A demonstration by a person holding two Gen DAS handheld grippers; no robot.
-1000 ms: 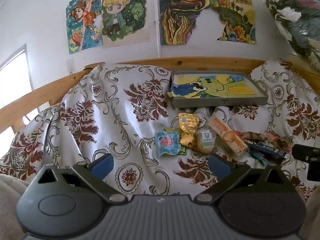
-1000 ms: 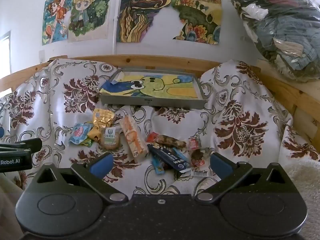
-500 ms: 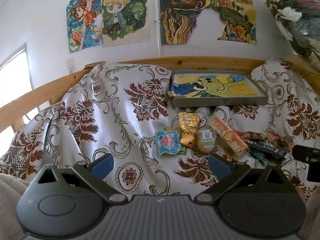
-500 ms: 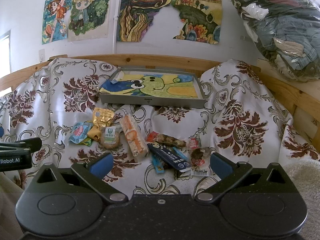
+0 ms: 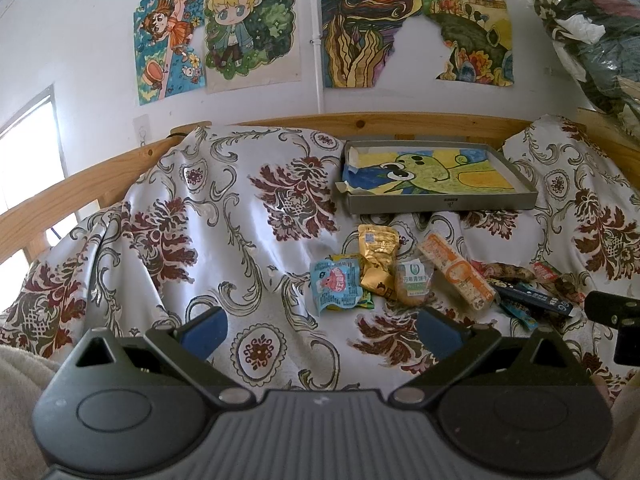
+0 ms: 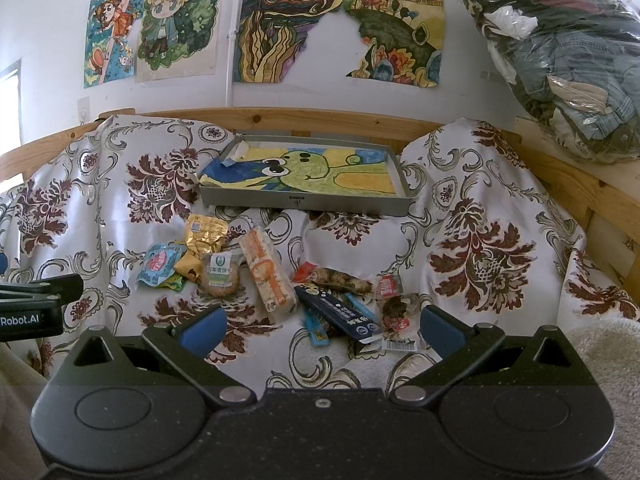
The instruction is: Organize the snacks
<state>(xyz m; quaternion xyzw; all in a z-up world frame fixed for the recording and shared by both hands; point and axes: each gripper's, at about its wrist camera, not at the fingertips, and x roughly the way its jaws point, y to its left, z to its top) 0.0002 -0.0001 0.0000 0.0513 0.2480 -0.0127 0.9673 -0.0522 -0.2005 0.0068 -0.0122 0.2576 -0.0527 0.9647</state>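
almost nothing has changed over the last second: both grippers hang in the same spots above the floral bedcover [image 5: 224,216] and every snack lies where it lay, so i judge the organizing has not begun and no packet is picked yet.

straight ahead of both grippers, well beyond the snacks, a shallow grey tray [image 6: 308,202] lined with a green cartoon drawing rests on the cover, holding no snacks; it looks like the likely place for them.

the left gripper [image 5: 320,326] has its blue-padded fingers spread wide with nothing between them. ahead of it and slightly to its right sit a blue pouch [image 5: 335,286], a gold packet [image 5: 376,258], a round biscuit [image 5: 412,288] and a long orange wafer pack [image 5: 456,270], the first three touching one another.

the right gripper [image 6: 322,326] is spread wide too, holding nothing. just ahead, between its fingers, lies a dark blue bar [image 6: 338,312], with a brown wrapped snack [image 6: 340,279] just behind it and small red packets [image 6: 390,285] toward its right finger.

the right view shows this nearer cluster in full, plus a clear bag of clothes [image 6: 560,60] far up to the right; the left view catches only that cluster's edge, but shows a window [image 5: 28,148] far to the left. each view glimpses the other gripper at its edge.
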